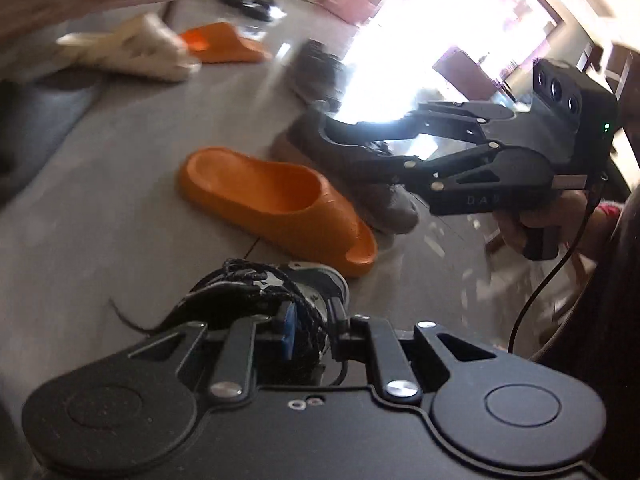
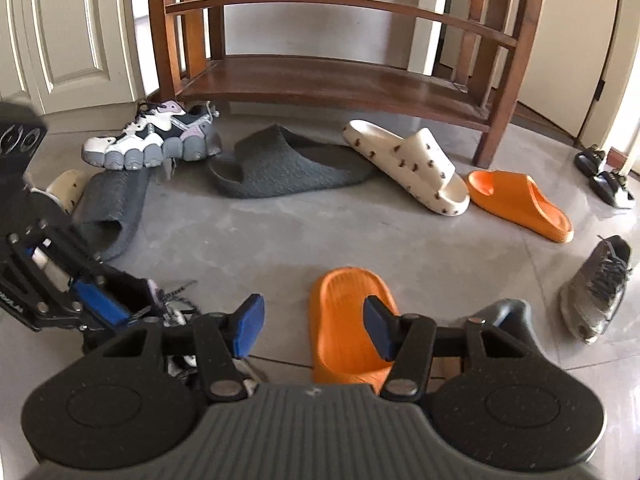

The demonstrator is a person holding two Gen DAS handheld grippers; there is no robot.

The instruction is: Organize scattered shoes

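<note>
My left gripper [image 1: 312, 320] is shut on the tongue of a black-and-white laced sneaker [image 1: 256, 284], which sits between its fingers in the left wrist view. The right wrist view shows the same gripper [image 2: 104, 304] low on the left, with the sneaker [image 2: 132, 284] in its blue pads. My right gripper [image 2: 316, 328] stands open with nothing between its pads, above an orange slide [image 2: 348, 320]. In the left wrist view it [image 1: 324, 128] hovers over a grey sneaker [image 1: 392, 204] beside that orange slide [image 1: 276, 200]. A hand holds its handle.
A wooden shoe rack [image 2: 320, 80] stands at the back. On the floor before it lie a chunky white-and-grey sneaker [image 2: 152, 140], two grey slides [image 2: 280, 168], a cream spotted slide [image 2: 408, 164], a second orange slide [image 2: 520, 204], a grey sneaker [image 2: 596, 288] and black sandals [image 2: 604, 176].
</note>
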